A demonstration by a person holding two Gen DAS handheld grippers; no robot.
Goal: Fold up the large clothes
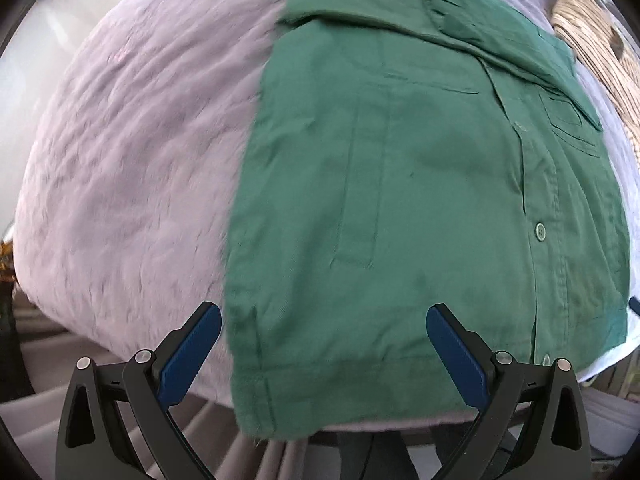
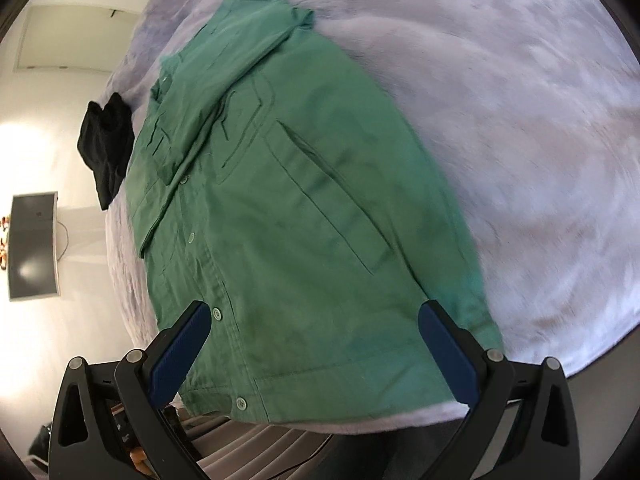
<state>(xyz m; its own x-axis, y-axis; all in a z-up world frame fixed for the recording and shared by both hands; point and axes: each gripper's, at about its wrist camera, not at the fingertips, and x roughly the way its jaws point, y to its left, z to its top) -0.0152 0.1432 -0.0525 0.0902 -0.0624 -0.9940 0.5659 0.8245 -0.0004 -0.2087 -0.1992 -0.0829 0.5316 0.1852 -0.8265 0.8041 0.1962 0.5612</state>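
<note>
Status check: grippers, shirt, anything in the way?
Left gripper open, right gripper open, both empty at near hem. Green shirt flat on bed cover, sides folded in. Black cloth beside it, clear.

Pale lavender fuzzy blanket [image 2: 500, 120] covers the bed, white walls [image 2: 60, 100] behind, a dark monitor [image 2: 34, 246] mounted there, bright light glaring off it.

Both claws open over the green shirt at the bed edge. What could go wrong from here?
1. The shirt's hem hangs over the edge of the blanket; a loose pull could drag it off.
2. The folded sleeve only lies on top, so lifting the hem may undo it.
3. The left claw or right claw might pinch the plush blanket too.
</note>
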